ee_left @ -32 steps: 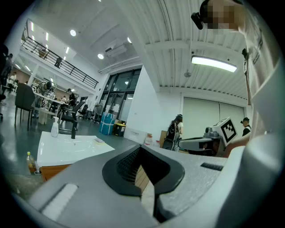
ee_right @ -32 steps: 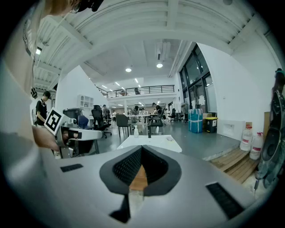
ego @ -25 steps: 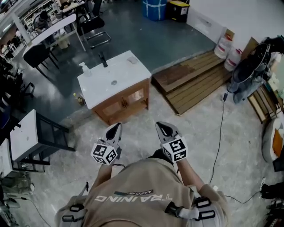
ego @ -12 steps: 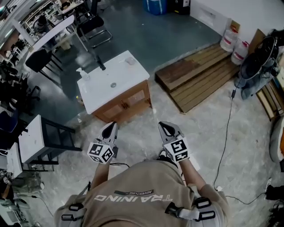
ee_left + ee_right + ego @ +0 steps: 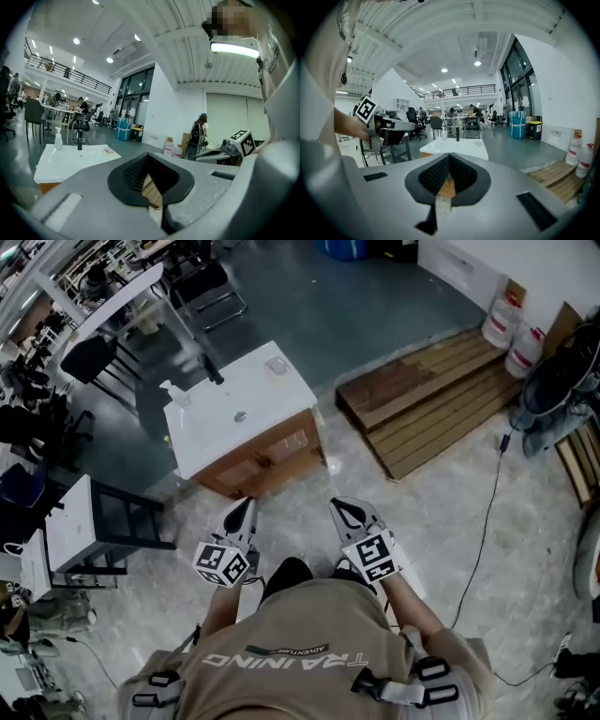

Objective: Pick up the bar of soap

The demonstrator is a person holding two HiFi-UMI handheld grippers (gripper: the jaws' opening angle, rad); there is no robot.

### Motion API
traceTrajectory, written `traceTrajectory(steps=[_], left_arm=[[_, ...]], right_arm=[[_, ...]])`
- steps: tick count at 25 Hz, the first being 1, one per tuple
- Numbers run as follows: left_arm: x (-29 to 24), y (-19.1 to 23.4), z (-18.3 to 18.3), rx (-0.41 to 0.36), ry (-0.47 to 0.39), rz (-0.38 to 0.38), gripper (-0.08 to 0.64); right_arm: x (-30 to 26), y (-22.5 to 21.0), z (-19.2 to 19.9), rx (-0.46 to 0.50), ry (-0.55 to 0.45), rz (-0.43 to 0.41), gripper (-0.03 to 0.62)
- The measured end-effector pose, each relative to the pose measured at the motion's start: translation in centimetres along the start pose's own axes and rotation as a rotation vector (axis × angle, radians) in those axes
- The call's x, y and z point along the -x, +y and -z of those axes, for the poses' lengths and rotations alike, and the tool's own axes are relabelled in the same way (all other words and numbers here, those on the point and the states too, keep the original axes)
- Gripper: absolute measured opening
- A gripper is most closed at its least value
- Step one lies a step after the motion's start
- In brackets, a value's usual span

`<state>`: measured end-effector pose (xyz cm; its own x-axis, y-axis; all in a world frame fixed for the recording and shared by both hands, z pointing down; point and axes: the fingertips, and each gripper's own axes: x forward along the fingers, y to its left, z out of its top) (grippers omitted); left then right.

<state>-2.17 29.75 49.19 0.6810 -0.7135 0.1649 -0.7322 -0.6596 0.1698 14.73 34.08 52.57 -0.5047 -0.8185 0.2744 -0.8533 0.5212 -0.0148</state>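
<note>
1. Since a second ago the head view has swung. The white-topped table [image 5: 211,432] now sits a little higher in it and the wooden pallet [image 5: 422,409] further right. Your left claw [image 5: 244,507] and right claw [image 5: 341,509] stay level before your chest, each pressed together on nothing.
2. The bar of soap [image 5: 276,365] lies near the table's far right corner, well apart from both claws. A pump bottle [image 5: 172,392] stands at the far left of the same top, with a dark tap [image 5: 215,371] between bottle and soap. Only bare floor lies between you and the table. A black cable [image 5: 483,521] trails on your right.
3. The gripper views look level, so they show an upper gallery railing [image 5: 459,89] and ceiling lights that the head view misses. From the right gripper view the soap is a small lump on the top's right edge.
</note>
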Motion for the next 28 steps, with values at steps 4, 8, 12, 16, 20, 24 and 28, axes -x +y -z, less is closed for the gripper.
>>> traceTrajectory(steps=[4, 8, 12, 16, 20, 24, 28], left_arm=[[-0.7, -0.8, 0.0, -0.003, 0.012, 0.006, -0.008], [-1.5, -0.8, 0.5, -0.004, 0.04, 0.012, -0.008], [-2.1, 0.7, 1.9, 0.015, 0.082, 0.015, -0.008], [-3.6, 2.3, 2.5, 0.031, 0.082, 0.026, -0.008], [-6.0, 3.5, 1.9, 0.052, 0.061, 0.058, -0.009], [-8.2, 5.6, 0.6, 0.05, 0.039, 0.085, -0.008], [-9.4, 8.8, -0.3, 0.048, 0.039, 0.096, -0.009]], right_arm=[[-0.9, 0.4, -0.2, 0.02, 0.007, -0.058, 0.005], [-1.9, -0.7, 0.6, -0.015, 0.014, -0.063, 0.005], [-3.3, -0.9, 1.9, -0.06, 0.038, -0.068, 0.005], [-4.9, -1.3, 1.6, -0.062, 0.043, -0.074, 0.005], [-6.8, -3.1, 0.1, -0.087, 0.026, -0.045, 0.005], [-9.5, -4.7, -1.5, -0.058, 0.02, -0.012, 0.005], [-12.3, -5.4, -3.2, -0.058, 0.008, 0.012, 0.005]])
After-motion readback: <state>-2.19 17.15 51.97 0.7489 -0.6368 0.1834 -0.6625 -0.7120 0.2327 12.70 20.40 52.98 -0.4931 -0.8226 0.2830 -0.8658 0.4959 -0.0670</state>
